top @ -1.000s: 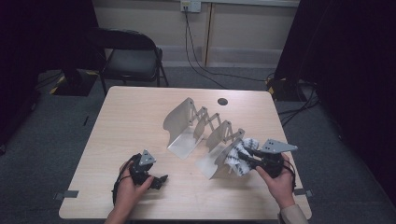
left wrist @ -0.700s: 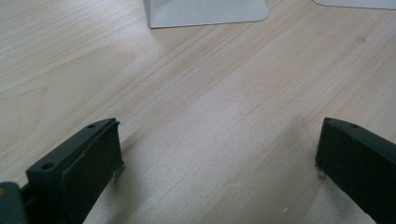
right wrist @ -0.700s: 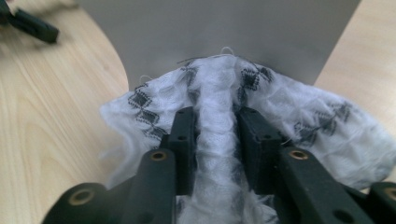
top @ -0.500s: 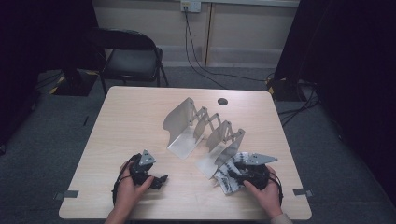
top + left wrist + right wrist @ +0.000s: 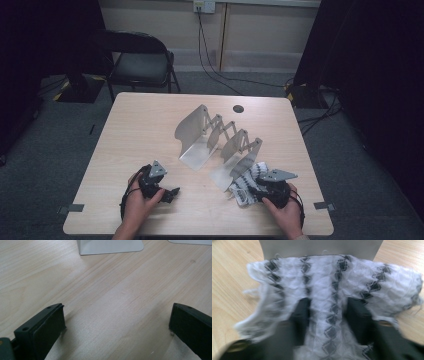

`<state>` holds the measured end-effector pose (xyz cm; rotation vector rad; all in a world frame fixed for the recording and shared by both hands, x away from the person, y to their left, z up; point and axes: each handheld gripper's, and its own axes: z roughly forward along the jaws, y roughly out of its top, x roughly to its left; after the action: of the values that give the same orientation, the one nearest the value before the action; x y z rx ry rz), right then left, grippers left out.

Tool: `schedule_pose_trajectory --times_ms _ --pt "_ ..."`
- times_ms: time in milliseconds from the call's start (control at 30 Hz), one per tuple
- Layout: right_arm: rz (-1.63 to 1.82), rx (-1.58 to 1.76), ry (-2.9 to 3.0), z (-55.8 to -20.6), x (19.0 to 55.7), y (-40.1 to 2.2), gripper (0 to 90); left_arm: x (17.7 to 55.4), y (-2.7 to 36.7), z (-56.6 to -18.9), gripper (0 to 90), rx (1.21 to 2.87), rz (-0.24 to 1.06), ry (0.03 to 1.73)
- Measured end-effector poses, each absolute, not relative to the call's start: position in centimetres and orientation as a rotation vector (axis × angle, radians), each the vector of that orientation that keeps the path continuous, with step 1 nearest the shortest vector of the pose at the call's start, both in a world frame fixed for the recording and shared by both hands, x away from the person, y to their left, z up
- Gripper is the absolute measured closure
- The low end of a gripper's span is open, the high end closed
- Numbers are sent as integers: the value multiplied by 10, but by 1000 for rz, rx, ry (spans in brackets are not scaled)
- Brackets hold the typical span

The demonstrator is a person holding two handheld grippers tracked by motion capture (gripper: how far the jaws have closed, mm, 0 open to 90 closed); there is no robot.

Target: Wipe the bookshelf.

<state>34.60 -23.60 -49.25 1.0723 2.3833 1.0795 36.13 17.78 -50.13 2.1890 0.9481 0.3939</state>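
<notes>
Right claw [image 5: 328, 315] jaws just closing, pinching fold of soft white knitted cloth with black diamond stripes [image 5: 332, 285], lying under them against grey metal rack [image 5: 220, 142]. Light, limp, snag-prone; grip bunched middle. Left claw [image 5: 115, 327] open, idle.

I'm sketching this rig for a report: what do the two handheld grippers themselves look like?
Both are black. The left gripper and right gripper each carry a grey three-cornered plate on top and trail a dark cable round the wrist. The jaws are flat black blocks with small screw holes.
</notes>
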Motion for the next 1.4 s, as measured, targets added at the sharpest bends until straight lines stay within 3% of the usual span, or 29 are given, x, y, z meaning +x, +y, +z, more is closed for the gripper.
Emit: schedule_pose_trajectory --times_ms 133,200,567,867,1000,1400 --pt "1083 1074 2390 -491 346 -239 772 361 178 -501 0 2188 391 950" --pt "1096 1076 2394 -490 346 -241 799 361 178 -501 0 2190 394 947" --pt "1282 938 2326 -437 327 -253 817 361 178 -501 0 2189 394 948" --pt "1380 734 2298 -387 322 -232 816 361 178 -501 0 2190 394 947" --pt "1379 746 2329 -397 327 -224 815 361 178 -501 0 2190 394 948" --pt "1242 841 2518 -470 331 -209 814 361 178 -501 0 2190 394 947"
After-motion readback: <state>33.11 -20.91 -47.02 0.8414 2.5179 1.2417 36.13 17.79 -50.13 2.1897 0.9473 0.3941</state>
